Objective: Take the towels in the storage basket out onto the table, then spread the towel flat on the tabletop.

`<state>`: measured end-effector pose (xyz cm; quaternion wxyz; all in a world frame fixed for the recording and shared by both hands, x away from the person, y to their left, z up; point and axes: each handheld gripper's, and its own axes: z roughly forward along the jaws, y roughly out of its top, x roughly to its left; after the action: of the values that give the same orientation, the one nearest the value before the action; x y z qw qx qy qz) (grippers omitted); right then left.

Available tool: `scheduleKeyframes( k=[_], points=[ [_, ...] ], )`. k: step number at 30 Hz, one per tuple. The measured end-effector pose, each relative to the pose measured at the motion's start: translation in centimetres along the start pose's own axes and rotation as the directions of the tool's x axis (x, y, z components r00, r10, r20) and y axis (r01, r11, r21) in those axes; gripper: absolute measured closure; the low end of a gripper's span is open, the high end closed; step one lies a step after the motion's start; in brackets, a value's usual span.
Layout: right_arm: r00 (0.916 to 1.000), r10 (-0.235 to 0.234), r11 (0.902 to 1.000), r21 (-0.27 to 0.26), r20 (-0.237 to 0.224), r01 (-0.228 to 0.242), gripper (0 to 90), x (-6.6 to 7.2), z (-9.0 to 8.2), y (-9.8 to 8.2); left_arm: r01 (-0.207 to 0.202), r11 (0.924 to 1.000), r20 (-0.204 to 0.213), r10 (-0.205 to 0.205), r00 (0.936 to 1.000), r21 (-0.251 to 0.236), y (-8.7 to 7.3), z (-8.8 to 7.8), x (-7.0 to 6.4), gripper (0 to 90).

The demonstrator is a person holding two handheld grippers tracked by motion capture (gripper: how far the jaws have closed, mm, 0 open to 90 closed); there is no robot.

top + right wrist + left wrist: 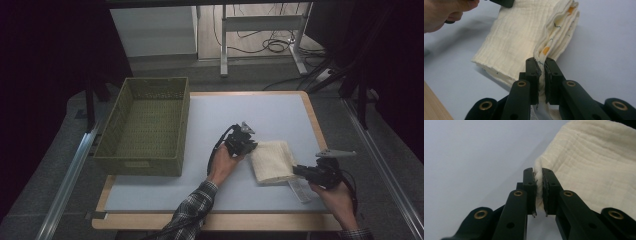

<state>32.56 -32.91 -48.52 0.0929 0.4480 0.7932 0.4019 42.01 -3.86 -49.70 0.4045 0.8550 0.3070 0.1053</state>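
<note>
A folded cream cloth lies on the pale grey mat, right of centre. My left gripper is at the cloth's left edge and pinches a fold of it between shut jaws; the left gripper view shows the cream cloth squeezed between the pads. My right gripper grips the cloth's near right corner. In the right gripper view the cloth shows its stacked layered edge with orange and blue marks, and one layer is clamped between the pads. A white label hangs from that corner.
An empty olive woven basket stands on the table's left side. The grey mat has bare room behind the cloth and in front of the basket. A wooden table edge runs along the near side. Metal rails flank the table.
</note>
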Motion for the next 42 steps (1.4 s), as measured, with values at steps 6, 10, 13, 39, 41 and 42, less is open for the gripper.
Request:
scheduleKeyframes(
  k=[6, 10, 13, 39, 41, 42],
  points=[
    [0.9992, -0.04, 0.999, -0.018, -0.009, 0.04, 82.8, 1.4, 0.4, 1.6, -0.028, 0.9996, -0.035, 0.028, 0.999, -0.004, 0.7, -2.1, 0.4, 81.8],
    [0.9982, -0.058, 0.9981, -0.021, -0.011, 0.058, 82.8, 1.9, 0.6, 2.3, -0.044, 0.999, -0.057, 0.044, 0.9974, -0.002, 1.0, -3.4, 0.8, 81.8],
    [0.9972, -0.074, 0.9969, -0.027, -0.009, 0.074, 82.7, 2.3, 0.8, 3.0, -0.05, 0.9987, -0.067, 0.05, 0.9965, -0.002, 1.3, -4.5, 1.2, 81.7],
    [0.9803, -0.188, 0.9811, -0.059, -0.06, 0.185, 82.5, 7.0, 4.4, 8.9, -0.042, 0.9984, -0.176, 0.035, 0.9838, -0.038, 2.1, -12.7, 5.3, 81.7],
    [0.9785, -0.197, 0.9793, -0.059, -0.062, 0.193, 82.6, 7.3, 4.7, 9.3, -0.041, 0.9983, -0.184, 0.032, 0.9823, -0.041, 2.1, -13.1, 5.6, 81.7],
    [0.9785, -0.196, 0.9797, -0.059, -0.065, 0.192, 82.6, 7.6, 4.8, 9.6, -0.037, 0.9984, -0.189, 0.028, 0.9815, -0.043, 2.1, -13.4, 5.8, 81.7]
  ],
)
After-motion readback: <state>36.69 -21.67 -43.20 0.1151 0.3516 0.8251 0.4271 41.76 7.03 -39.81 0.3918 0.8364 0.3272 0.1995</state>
